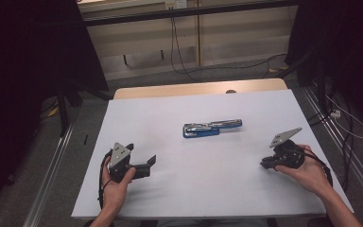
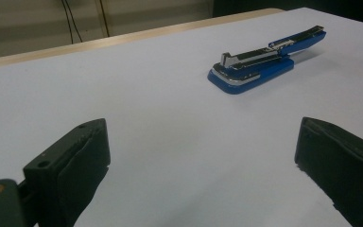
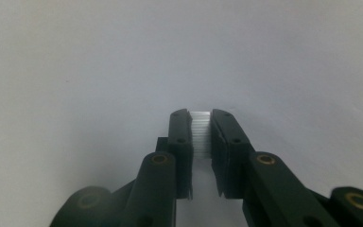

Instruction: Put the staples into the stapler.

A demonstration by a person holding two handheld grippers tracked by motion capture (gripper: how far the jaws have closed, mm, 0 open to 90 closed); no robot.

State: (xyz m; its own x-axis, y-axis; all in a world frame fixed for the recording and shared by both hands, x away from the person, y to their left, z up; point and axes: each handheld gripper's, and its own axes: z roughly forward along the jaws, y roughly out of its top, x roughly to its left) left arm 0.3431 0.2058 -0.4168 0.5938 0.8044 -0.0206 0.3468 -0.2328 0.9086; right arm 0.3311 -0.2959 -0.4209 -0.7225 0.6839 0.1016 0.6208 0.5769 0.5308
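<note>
A blue stapler (image 1: 211, 127) lay opened out near the middle of the white worktop (image 1: 203, 189), at about one o'clock from the left gripper (image 1: 144, 166) and ten o'clock from the right gripper (image 1: 268, 164), well apart from both. The left gripper stood spread wide and empty. The right gripper clenched a small strip of staples (image 3: 201, 135). The stapler looked stiff, fairly heavy and smooth on its metal rail (image 2: 255, 56); its thick blue base (image 2: 246, 75) seemed the safest place to grip, across the sides

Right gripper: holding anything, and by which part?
Yes. The right gripper is shut on a strip of staples, clamped by its flat sides between the jaws.
</note>
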